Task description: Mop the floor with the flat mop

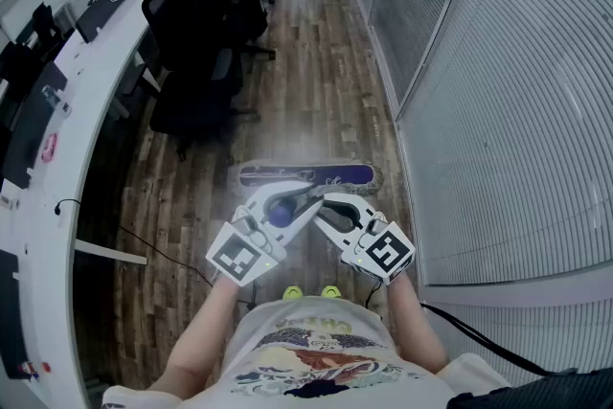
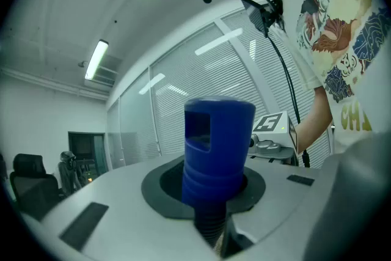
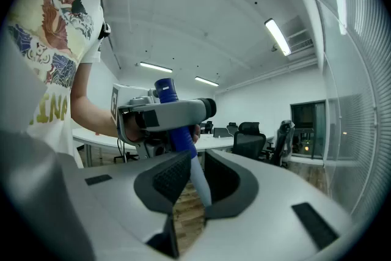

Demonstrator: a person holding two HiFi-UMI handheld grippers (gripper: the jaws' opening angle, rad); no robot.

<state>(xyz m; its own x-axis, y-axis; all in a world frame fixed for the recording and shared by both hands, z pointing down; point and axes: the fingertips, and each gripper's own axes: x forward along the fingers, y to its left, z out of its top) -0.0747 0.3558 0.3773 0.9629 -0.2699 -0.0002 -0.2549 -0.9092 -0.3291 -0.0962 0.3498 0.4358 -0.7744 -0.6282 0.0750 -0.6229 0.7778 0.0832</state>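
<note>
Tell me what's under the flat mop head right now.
The mop head lies flat on the wooden floor, with planks showing all around it. The patch directly beneath is covered, so its condition cannot be seen.

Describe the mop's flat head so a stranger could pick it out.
Follow the wooden floor between the white desk and the blind-covered wall. Just ahead of the person's yellow shoes lies the mop head: a flat dark-blue strip, unlike the bulky black chairs beyond.
</note>
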